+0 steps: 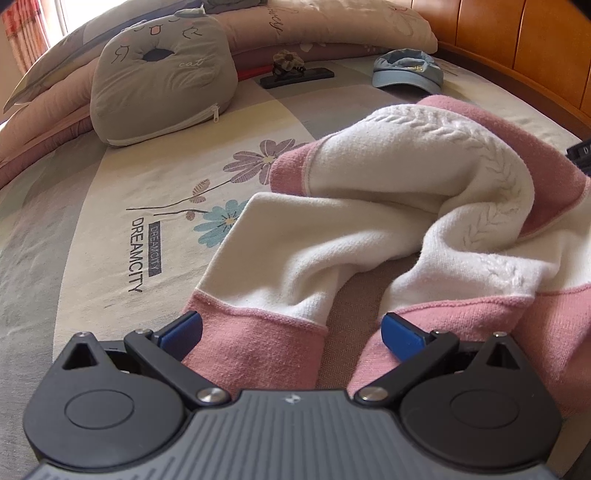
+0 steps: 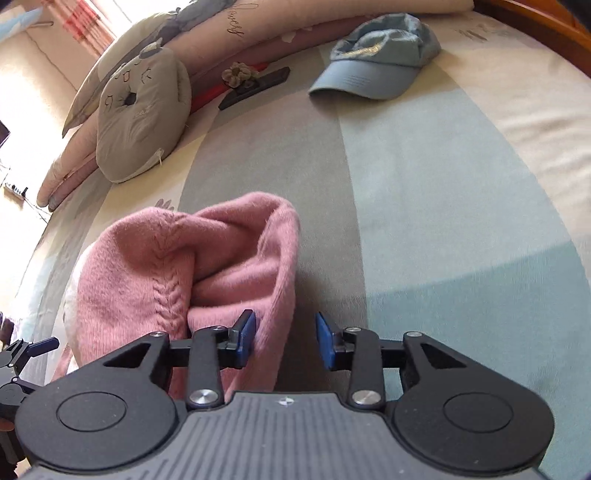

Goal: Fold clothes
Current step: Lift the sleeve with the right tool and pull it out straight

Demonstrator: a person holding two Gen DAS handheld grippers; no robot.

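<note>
A: The sweater (image 1: pixel 388 206), pink and cream with a raised cable pattern, lay rumpled on the bed (image 1: pixel 74 229), toward the edge nearer the wooden headboard (image 1: pixel 517 33), well short of the grey cat cushion (image 1: pixel 162 81) and the blue cap (image 1: pixel 406 70) at the far side.

B: And the claws?

A: The left gripper (image 1: pixel 291 336) stood wide open, one pink cuff lying between its jaws, neither pad pressing on it. The right gripper (image 2: pixel 284 339) was partly open; a pink fold brushed its left pad, but nothing was pinched.

B: So what could have gone wrong?

A: I judged that the garment was bunched, one sleeve looped over the body. Closing the left claw there might have caught only the cuff, so a pull would have dragged the sleeve and twisted the heap further. The right one, closing, might have grabbed several layers at once and locked in a crooked fold.

B: How did it look overall?

A: Soft, thick, fuzzy knit, humped, not yet flat.
</note>
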